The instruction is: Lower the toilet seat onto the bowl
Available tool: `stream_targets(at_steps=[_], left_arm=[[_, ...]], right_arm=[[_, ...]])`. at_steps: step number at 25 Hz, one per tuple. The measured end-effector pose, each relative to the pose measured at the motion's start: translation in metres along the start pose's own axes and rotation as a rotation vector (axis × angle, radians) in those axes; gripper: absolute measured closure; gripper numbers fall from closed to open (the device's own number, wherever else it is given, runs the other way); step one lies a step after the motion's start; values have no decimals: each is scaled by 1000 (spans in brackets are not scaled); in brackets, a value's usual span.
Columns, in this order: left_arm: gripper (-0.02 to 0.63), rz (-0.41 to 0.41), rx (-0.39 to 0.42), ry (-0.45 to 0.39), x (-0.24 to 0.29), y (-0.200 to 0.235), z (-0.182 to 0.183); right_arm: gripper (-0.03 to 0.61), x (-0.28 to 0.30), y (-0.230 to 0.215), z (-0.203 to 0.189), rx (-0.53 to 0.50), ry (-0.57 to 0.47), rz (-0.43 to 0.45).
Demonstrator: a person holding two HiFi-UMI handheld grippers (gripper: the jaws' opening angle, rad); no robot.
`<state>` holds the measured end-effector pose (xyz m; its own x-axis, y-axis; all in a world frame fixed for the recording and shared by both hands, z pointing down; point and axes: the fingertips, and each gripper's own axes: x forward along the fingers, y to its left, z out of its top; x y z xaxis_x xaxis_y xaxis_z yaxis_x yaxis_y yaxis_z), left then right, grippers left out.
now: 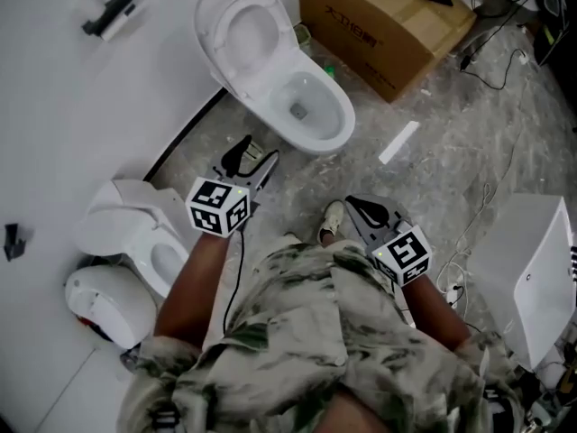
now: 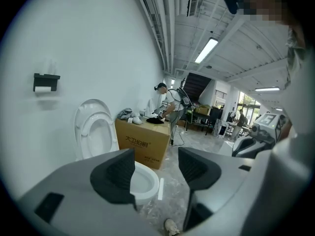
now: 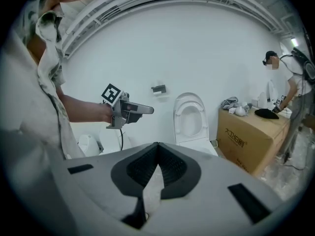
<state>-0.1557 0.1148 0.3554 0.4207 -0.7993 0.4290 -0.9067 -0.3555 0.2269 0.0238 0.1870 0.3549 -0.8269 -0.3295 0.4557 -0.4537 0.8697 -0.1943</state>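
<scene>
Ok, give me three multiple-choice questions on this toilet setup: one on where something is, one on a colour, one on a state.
1. Where is the cardboard box?
A) on the floor beside the toilet
B) on a shelf
C) held in a gripper

2. What colour is the toilet?
A) black
B) white
C) blue

3. How does the toilet seat stand relative to the bowl?
A) resting on it
B) taken off and lying apart
C) raised against the wall

Answers:
1 A: the head view shows the box standing on the floor next to the toilet.
2 B: it is white in every view.
3 C: the seat stands upright at the wall, leaving the bowl open.
</scene>
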Motion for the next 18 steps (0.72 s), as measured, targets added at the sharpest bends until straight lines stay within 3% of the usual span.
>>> stream_targets(at_steps=[8, 18], left_arm=[[336, 37, -2, 16, 70, 39, 39], [336, -21, 74, 15, 132, 161, 94]], right_arm=[[555, 30, -71, 13, 28, 20, 36], [555, 113, -105, 59, 98, -4, -102]])
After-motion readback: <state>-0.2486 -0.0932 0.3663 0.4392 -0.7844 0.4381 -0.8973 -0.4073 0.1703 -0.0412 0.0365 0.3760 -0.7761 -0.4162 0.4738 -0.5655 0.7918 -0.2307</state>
